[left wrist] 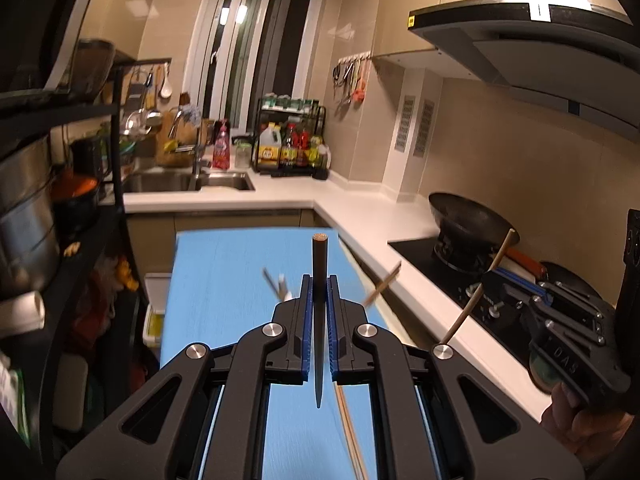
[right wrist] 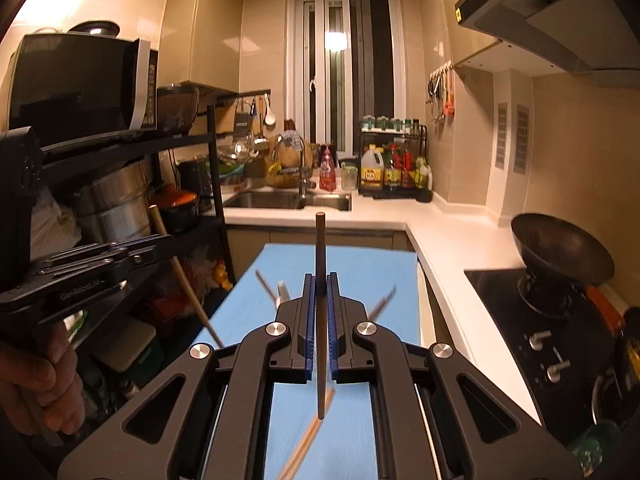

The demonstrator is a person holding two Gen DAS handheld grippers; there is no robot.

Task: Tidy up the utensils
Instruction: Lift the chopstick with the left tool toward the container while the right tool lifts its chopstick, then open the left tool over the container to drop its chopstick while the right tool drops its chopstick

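Left tool: jaws pressed together on a dark chopstick, held upright between the blue pads, butt end above the jaws, tapered tip below them.

Right tool: jaws pinching a second dark chopstick in the same upright way. In the left wrist view this tool shows at the right edge, its chopstick slanting pale across the counter.

Bench: blue-topped, below both tools. Blurred utensils lie near its middle, one more at its right edge, and pale chopsticks toward the near edge.

Surroundings: white counter, sink, black wok on the hob, shelving rack.
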